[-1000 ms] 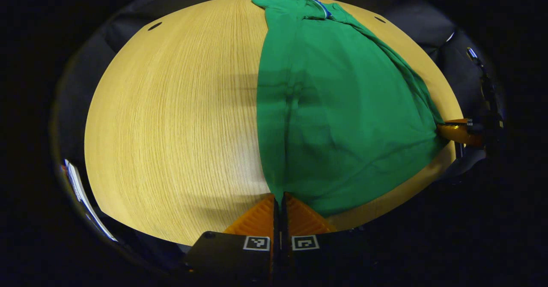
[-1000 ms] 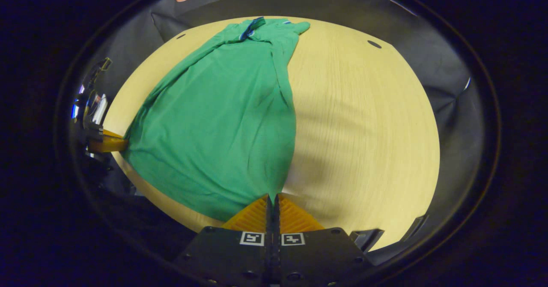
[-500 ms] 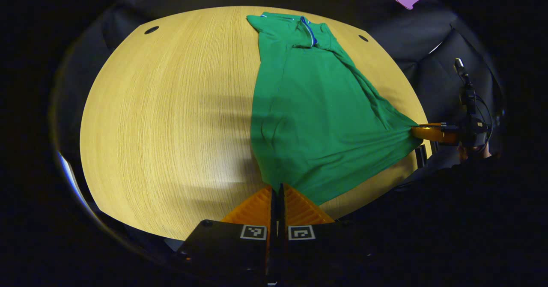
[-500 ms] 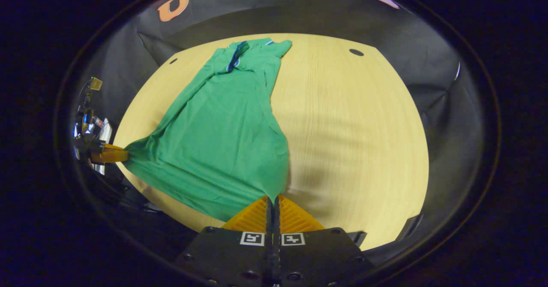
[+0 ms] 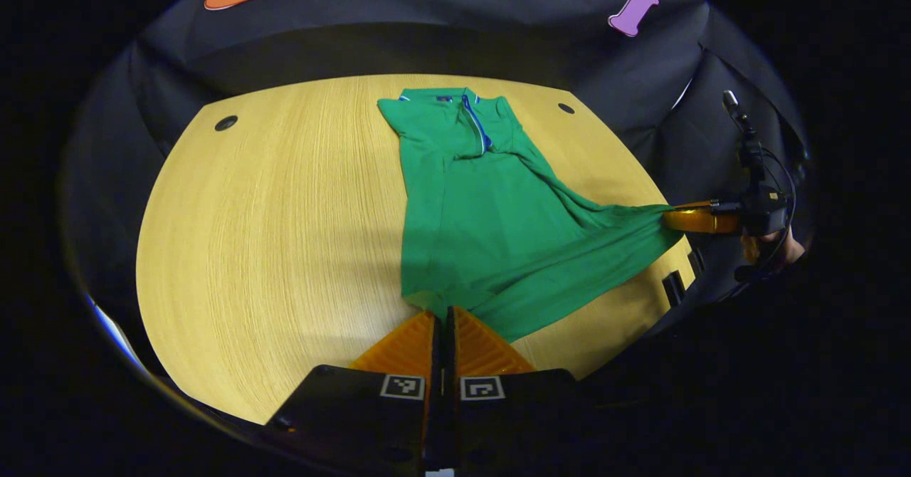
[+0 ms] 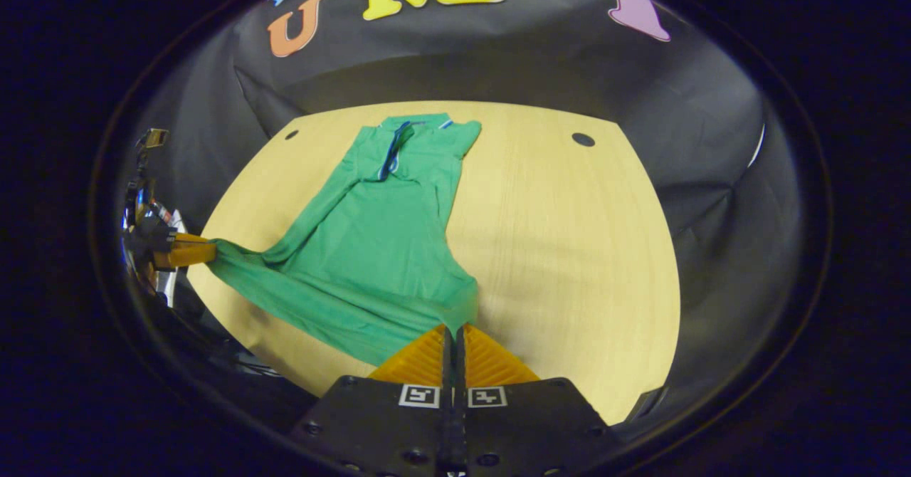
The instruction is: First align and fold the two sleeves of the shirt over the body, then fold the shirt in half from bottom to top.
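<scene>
A green shirt [image 5: 484, 213] with a blue-trimmed collar lies lengthwise on the wooden table [image 5: 270, 235], collar at the far end, sleeves folded in over the body. Its bottom hem is lifted off the table and stretched between both grippers. My left gripper [image 5: 443, 311] is shut on one hem corner. My right gripper [image 6: 453, 327] is shut on the other corner of the shirt [image 6: 377, 249]. In the left gripper view the right gripper [image 5: 669, 215] pinches the hem far off to the right; in the right gripper view the left gripper [image 6: 212, 251] holds it at the left.
The table [image 6: 569, 249] has small dark holes [image 5: 225, 122] [image 6: 583, 139] near its far corners. Black cloth walls the booth behind and beside it. Bare wood stretches on either side of the shirt. A hand [image 5: 786, 249] holds the right gripper.
Both grippers have risen and pulled back with the hem corners, lifting the shirt's bottom edge off the table. The views now take in more of the far wall.
</scene>
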The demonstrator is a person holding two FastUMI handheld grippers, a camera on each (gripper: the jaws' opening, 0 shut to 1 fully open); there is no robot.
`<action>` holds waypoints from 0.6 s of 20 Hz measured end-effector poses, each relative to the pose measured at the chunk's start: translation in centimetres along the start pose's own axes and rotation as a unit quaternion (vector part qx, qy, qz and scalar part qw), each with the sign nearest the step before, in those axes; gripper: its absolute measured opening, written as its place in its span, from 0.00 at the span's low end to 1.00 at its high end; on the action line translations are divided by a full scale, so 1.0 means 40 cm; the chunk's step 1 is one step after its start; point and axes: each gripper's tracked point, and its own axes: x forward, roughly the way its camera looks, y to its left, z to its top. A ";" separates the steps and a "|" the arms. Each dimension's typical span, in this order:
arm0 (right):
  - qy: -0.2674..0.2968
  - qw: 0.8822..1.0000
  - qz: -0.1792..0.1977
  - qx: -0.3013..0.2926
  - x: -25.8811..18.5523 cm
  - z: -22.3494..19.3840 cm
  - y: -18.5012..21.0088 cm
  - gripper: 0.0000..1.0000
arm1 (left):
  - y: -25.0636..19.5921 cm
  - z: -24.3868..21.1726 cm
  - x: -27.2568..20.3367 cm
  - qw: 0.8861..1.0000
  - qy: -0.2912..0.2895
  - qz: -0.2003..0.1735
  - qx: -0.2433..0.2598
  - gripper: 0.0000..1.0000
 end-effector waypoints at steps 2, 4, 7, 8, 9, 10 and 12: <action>-0.018 1.000 0.002 0.013 -0.009 0.043 -0.001 0.00 | 0.001 0.053 -0.001 1.000 -0.026 -0.003 -0.006 0.06; -0.042 0.999 0.001 0.031 -0.015 0.090 -0.005 0.00 | 0.007 0.101 -0.006 0.999 -0.048 -0.001 -0.004 0.06; -0.068 0.997 0.001 0.048 -0.026 0.145 0.001 0.00 | 0.034 0.182 -0.009 0.997 -0.080 0.014 0.009 0.05; -0.077 0.996 0.000 0.046 -0.025 0.169 0.000 0.00 | 0.046 0.207 -0.007 0.996 -0.091 0.021 0.009 0.06; -0.083 0.996 -0.001 0.045 -0.020 0.191 0.002 0.00 | 0.056 0.230 -0.001 0.995 -0.098 0.026 0.003 0.05; -0.088 0.995 -0.002 0.044 -0.015 0.213 0.004 0.00 | 0.063 0.253 -0.001 0.994 -0.106 0.029 -0.006 0.05; -0.106 0.993 -0.004 0.045 -0.008 0.272 0.005 0.00 | 0.077 0.306 0.006 0.991 -0.126 0.033 -0.017 0.06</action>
